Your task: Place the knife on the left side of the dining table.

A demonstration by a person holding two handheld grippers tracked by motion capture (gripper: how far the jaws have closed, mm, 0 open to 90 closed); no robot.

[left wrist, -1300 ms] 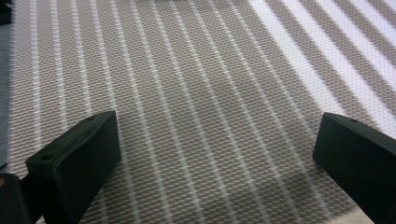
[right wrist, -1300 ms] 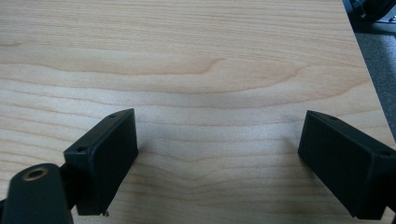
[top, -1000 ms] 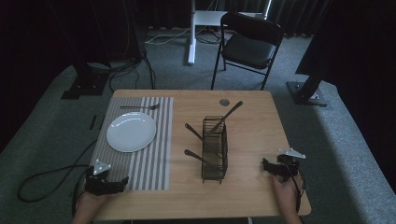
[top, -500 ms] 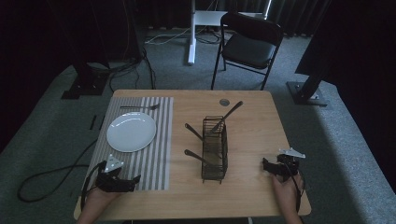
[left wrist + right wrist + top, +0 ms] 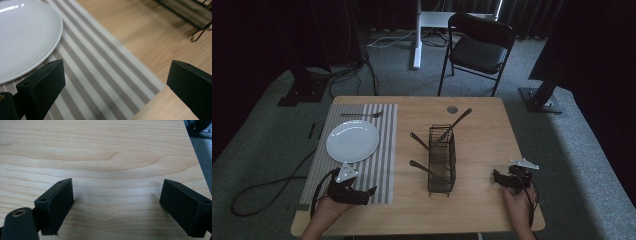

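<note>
A white plate [image 5: 352, 141] lies on a grey striped placemat [image 5: 382, 125] on the left half of the wooden table [image 5: 482, 130]. Behind the plate is a fork [image 5: 361, 115]. A black wire basket [image 5: 442, 160] stands mid-table with dark utensils [image 5: 455, 124] sticking out of it. My left gripper [image 5: 368, 194] is open over the placemat's front edge, pointing right. In the left gripper view, the left gripper [image 5: 116, 75] has the placemat [image 5: 100, 75] between its jaws, the plate [image 5: 25, 37] to the left and the basket's corner [image 5: 192, 15] ahead. My right gripper [image 5: 497, 177] [image 5: 116, 192] is open over bare wood near the front right corner.
A round grommet [image 5: 452, 109] sits in the tabletop behind the basket. A black folding chair [image 5: 479, 47] stands beyond the table's far edge. A cable [image 5: 267, 187] trails from the left gripper onto the carpet. Stand bases rest on the floor at both sides.
My left gripper has moved right and slightly forward from the table's front left corner onto the placemat's front edge. The right gripper has stayed where it was.
</note>
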